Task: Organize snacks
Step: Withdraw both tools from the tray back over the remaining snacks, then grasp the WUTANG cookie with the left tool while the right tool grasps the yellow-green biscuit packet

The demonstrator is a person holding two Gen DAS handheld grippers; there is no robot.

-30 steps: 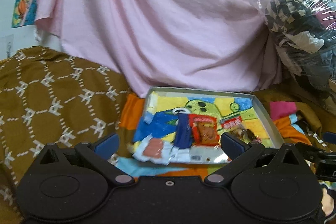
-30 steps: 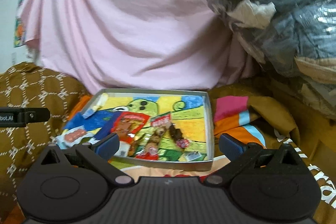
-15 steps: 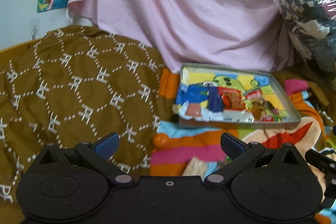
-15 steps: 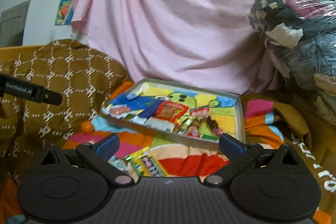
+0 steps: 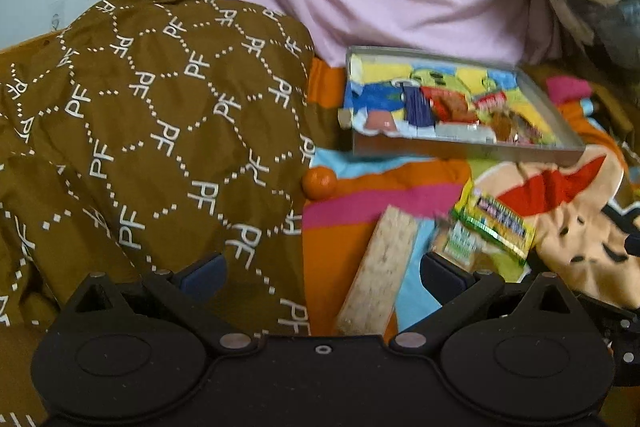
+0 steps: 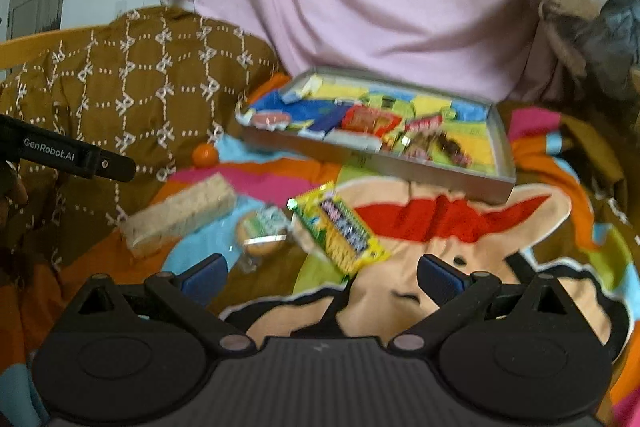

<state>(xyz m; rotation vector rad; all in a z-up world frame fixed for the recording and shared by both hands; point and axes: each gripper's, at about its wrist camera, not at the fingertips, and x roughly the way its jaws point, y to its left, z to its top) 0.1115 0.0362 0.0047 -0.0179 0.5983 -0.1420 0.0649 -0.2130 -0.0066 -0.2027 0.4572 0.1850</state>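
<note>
both tongs gape wide, holding nothing: left gripper point(image 5: 322, 273) low over the rice bar point(image 5: 382, 269), right gripper point(image 6: 322, 273) below the yellow packet point(image 6: 340, 233). snack tray point(image 6: 400, 169) sits upper center.

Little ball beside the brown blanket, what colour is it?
Orange ball, clearest in the left wrist view.

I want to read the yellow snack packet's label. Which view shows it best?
The right wrist view: the yellow packet lies whole and central, though blurred. The left wrist view shows it smaller, off to the right.
</note>
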